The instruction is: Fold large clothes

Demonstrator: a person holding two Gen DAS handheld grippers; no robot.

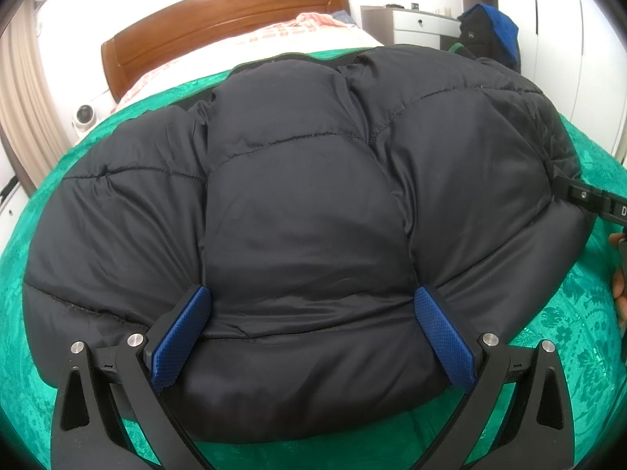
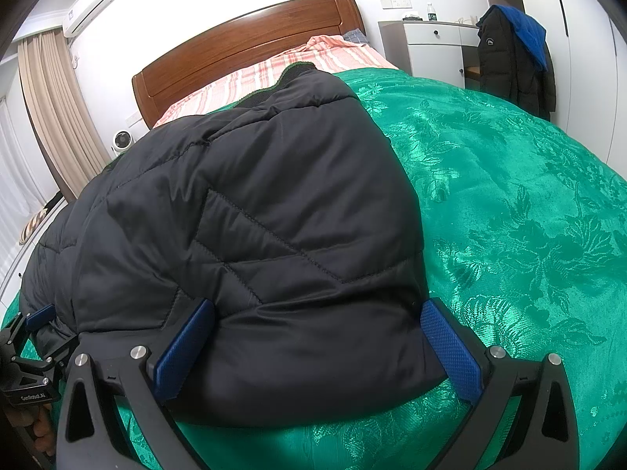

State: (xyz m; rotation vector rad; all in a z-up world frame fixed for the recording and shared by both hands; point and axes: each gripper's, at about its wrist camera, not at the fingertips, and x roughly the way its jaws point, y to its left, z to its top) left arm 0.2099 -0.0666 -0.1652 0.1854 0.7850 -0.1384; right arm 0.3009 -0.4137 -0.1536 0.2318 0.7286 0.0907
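Note:
A black quilted puffer jacket [image 1: 305, 180] lies folded on the green bedspread [image 1: 564, 313]. My left gripper [image 1: 312, 293] is open wide, and its blue pads [image 1: 184, 337] straddle the jacket's near edge, pressing into the padding on both sides. In the right wrist view the same jacket [image 2: 243, 227] has its green-trimmed collar toward the headboard. My right gripper [image 2: 317, 307] is also open, with its blue pads [image 2: 450, 352] on either side of the jacket's near right corner. The left gripper's finger [image 2: 37, 317] shows at the jacket's left edge.
The green bedspread [image 2: 509, 215] stretches out bare to the right of the jacket. A pink striped sheet [image 2: 274, 66] and wooden headboard [image 2: 243, 43] lie beyond. A dark coat with a blue garment [image 2: 513, 51] hangs by the white cabinet [image 2: 431, 47]. A hand [image 1: 619, 282] shows at the right edge.

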